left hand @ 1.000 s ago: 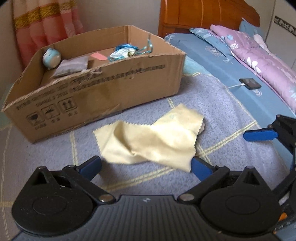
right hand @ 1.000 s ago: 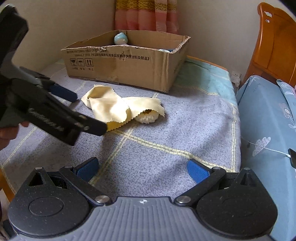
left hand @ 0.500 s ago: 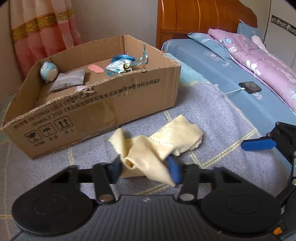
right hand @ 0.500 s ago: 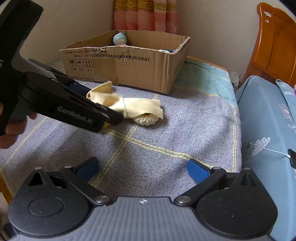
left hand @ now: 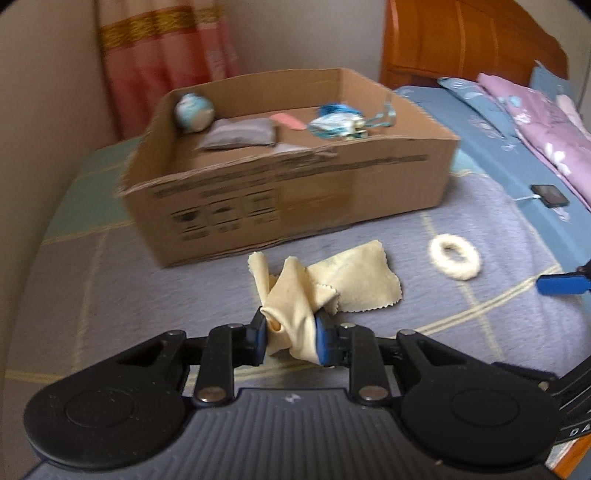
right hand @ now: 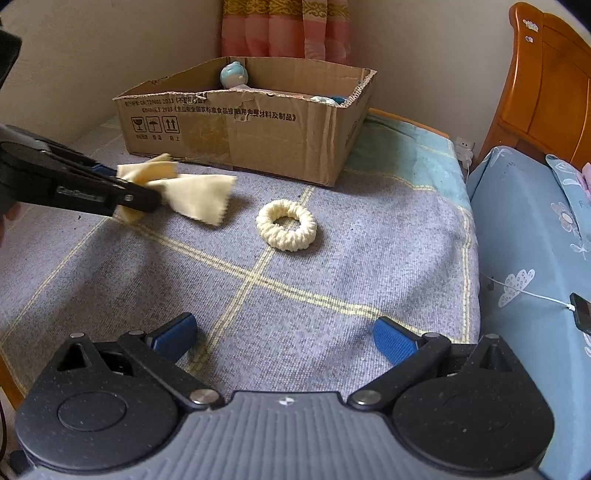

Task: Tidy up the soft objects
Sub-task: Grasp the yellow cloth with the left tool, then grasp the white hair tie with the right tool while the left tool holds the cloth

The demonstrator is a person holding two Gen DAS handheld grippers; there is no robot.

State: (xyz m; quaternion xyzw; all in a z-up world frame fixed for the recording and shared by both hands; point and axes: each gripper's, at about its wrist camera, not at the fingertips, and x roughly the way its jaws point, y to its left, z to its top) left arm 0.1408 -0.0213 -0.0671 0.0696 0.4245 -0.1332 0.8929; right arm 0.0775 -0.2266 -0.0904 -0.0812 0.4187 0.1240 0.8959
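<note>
My left gripper (left hand: 290, 341) is shut on a pale yellow cloth (left hand: 354, 280) and holds it lifted off the grey blanket (left hand: 110, 295); the cloth hangs from it in the right wrist view (right hand: 195, 195). A cream fluffy hair tie (right hand: 287, 225) lies uncovered on the blanket, also showing in the left wrist view (left hand: 454, 256). An open cardboard box (left hand: 295, 184) stands behind, holding a blue-white plush ball (left hand: 194, 110), a grey pouch (left hand: 240, 133) and a blue bundle (left hand: 338, 122). My right gripper (right hand: 284, 334) is open and empty, low over the blanket in front of the hair tie.
A blue bed (right hand: 535, 236) with a phone on a cable (right hand: 581, 308) lies to the right, with a wooden headboard (right hand: 546, 88) behind it. A wall and pink curtain (right hand: 284, 26) stand behind the box. The blanket's left edge drops off (right hand: 11, 365).
My left gripper closed on the yellow cloth and lifted it up and leftward, toward the box. This uncovered the cream hair tie. My right gripper stayed open and nearly still.
</note>
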